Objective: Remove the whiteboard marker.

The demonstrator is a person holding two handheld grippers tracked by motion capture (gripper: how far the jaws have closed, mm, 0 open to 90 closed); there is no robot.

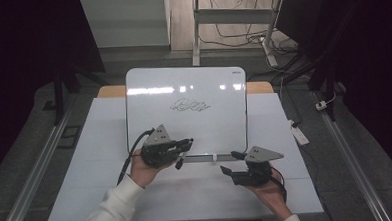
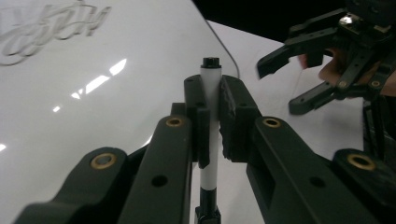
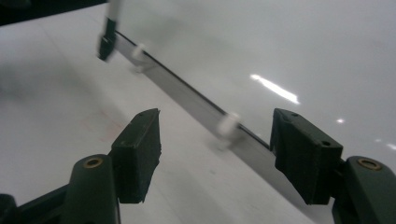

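Observation:
A white marker with black ends (image 2: 210,70) stands clamped between the pads of my left gripper (image 2: 212,87). In the high view that left gripper (image 1: 185,143) hovers at the lower edge of a whiteboard (image 1: 149,122), with the marker (image 1: 180,160) slanting down from its jaws. A black scribble (image 1: 190,106) sits on the board's upper middle. My right gripper (image 1: 230,162) stands open just right of the marker, near the board's lower right corner. Nothing lies between its jaws (image 3: 217,154), which straddle the board's bottom rail (image 3: 187,91). The marker's black end (image 3: 106,39) shows at the top left of the right gripper view.
The board lies on a white table (image 1: 101,164). Small white clips (image 3: 229,125) sit along the board's bottom rail. Beyond the table are a desk frame (image 1: 196,35), floor cables (image 1: 241,38) and a power strip (image 1: 300,134) at the right.

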